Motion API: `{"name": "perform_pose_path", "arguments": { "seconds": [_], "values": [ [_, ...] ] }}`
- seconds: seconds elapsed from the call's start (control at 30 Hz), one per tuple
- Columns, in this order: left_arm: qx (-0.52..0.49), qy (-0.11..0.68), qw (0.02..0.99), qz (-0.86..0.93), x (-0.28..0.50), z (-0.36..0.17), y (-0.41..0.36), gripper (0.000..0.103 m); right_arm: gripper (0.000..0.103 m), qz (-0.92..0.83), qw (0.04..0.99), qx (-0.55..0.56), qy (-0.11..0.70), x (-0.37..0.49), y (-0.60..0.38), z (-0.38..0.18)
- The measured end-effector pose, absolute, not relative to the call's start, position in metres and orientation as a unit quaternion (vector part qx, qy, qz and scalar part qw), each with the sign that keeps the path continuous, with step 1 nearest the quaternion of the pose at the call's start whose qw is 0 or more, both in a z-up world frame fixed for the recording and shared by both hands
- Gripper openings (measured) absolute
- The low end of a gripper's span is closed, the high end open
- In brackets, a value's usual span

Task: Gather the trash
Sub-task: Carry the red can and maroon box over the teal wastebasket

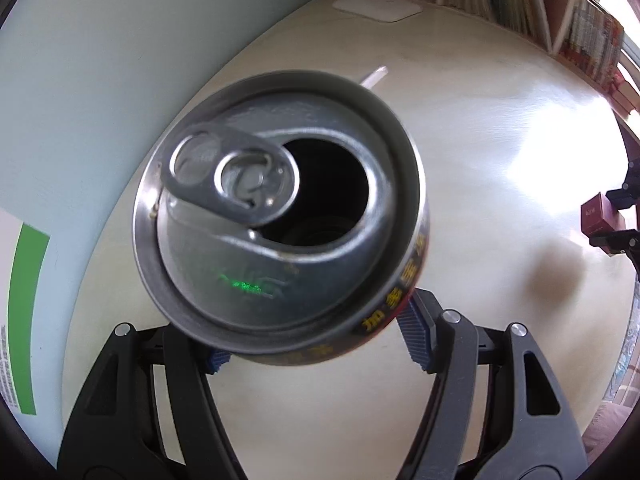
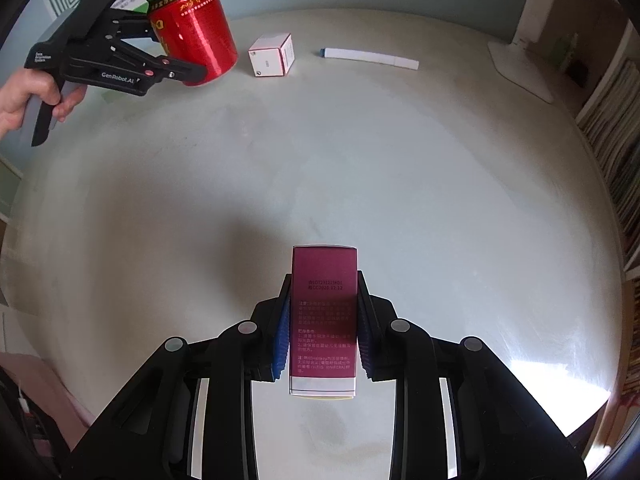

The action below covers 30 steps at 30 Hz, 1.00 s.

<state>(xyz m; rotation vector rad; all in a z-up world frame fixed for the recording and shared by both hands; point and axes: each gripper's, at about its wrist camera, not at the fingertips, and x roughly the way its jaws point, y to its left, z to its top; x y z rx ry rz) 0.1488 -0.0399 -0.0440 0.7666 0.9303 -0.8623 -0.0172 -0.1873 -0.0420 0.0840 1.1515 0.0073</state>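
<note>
Pale, glossy tabletop [image 2: 320, 168] fills both views, with bookshelves along its far right edge. Nearest the right wrist camera, the right gripper [image 2: 323, 312] is closed on a slim maroon box [image 2: 324, 312], its blue pads pressing the two long sides. The printed face looks up at the camera; rows of small Chinese text and a date-like line show, too fine to read surely. This box looks light and stiff-walled, so a hold on the narrow sides suits it, though hard pressure could crush the card.

Farther left, the left gripper [image 2: 182, 54], held by a hand [image 2: 24, 100], clamps a red can [image 2: 192, 28] around its body, lifted off the table and tilted. "GenRobot.AI" reads on the gripper's arm. From the left wrist the can's lid [image 1: 276, 216] shows opened, the tab bent back, so it is likely empty, light, thin-walled and slick; yellow Chinese characters ring its shoulder.

Beyond, a small white box [image 2: 272, 56] and a white tube [image 2: 370, 57] lie on the table, apparently yet to be collected.
</note>
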Motion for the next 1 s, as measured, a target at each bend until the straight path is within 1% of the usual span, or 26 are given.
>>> {"name": "perform_pose_path", "arguments": {
  "seconds": [0.27, 0.47, 0.57, 0.63, 0.73, 1.0],
  "values": [
    [0.370, 0.394, 0.713, -0.447, 0.075, -0.030, -0.080, 0.065, 0.029, -0.054, 0.842, 0.064, 0.532, -0.093, -0.216, -0.032],
    [0.386, 0.376, 0.681, -0.496, 0.016, -0.032, -0.108, 0.065, 0.029, -0.108, 0.841, 0.094, 0.522, -0.160, -0.234, -0.030],
    [0.404, 0.359, 0.661, -0.521, -0.021, -0.031, -0.130, 0.065, 0.029, -0.138, 0.839, 0.110, 0.516, -0.198, -0.243, -0.028],
    [0.410, 0.351, 0.648, -0.537, -0.033, -0.029, -0.150, 0.065, 0.029, -0.158, 0.836, 0.122, 0.511, -0.222, -0.248, -0.027],
    [0.421, 0.339, 0.625, -0.564, -0.067, -0.030, -0.179, 0.065, 0.029, -0.189, 0.831, 0.143, 0.504, -0.263, -0.253, -0.027],
    [0.462, 0.301, 0.546, -0.631, -0.184, -0.035, -0.213, 0.065, 0.029, -0.265, 0.805, 0.199, 0.493, -0.360, -0.248, -0.034]
  ]
}}
